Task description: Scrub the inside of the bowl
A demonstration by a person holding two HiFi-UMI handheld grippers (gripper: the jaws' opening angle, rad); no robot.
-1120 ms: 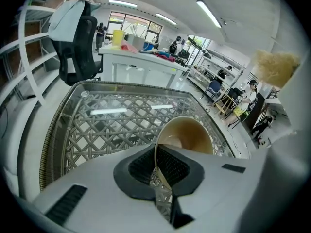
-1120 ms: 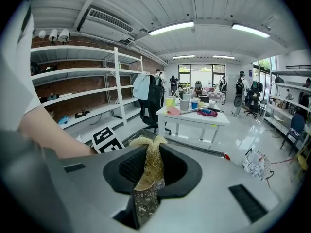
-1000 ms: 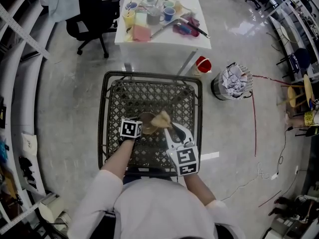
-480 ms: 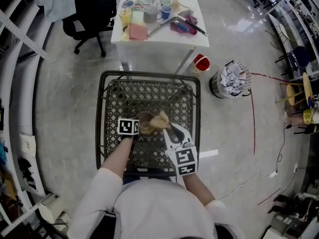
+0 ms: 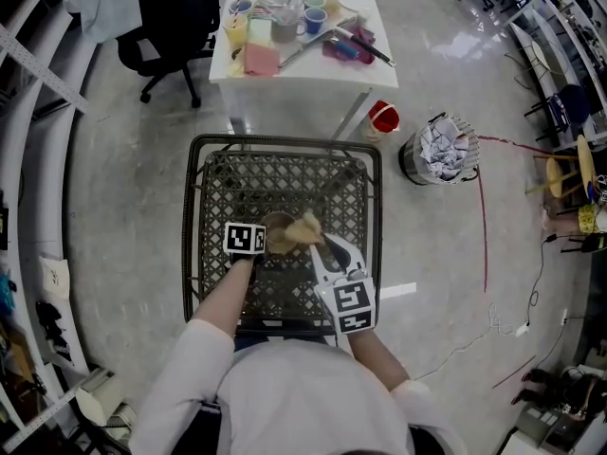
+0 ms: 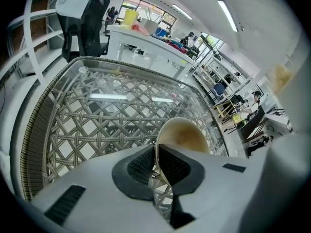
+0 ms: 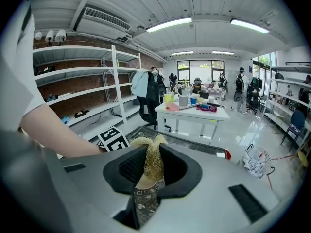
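A small tan bowl (image 5: 278,232) is held over the glass-topped wicker table (image 5: 213,207), tilted on its edge. My left gripper (image 5: 264,241) is shut on its rim; in the left gripper view the bowl (image 6: 181,136) rises from between the jaws, its brownish inside facing up. My right gripper (image 5: 321,237) is shut on a straw-coloured scrubber (image 5: 305,227), which rests at the bowl's right rim. In the right gripper view the scrubber (image 7: 150,163) stands pinched between the dark pads, and the bowl's edge (image 7: 146,181) shows just under it.
A white table (image 5: 303,50) with cups, cloths and brushes stands beyond the wicker table. A black office chair (image 5: 171,28) is at its left. A red cup (image 5: 384,119) and a wire bin of crumpled paper (image 5: 438,154) sit on the floor to the right.
Almost nothing has changed. Both grippers keep their grips, and the bowl and scrubber stay together at the same spot over the wicker table.
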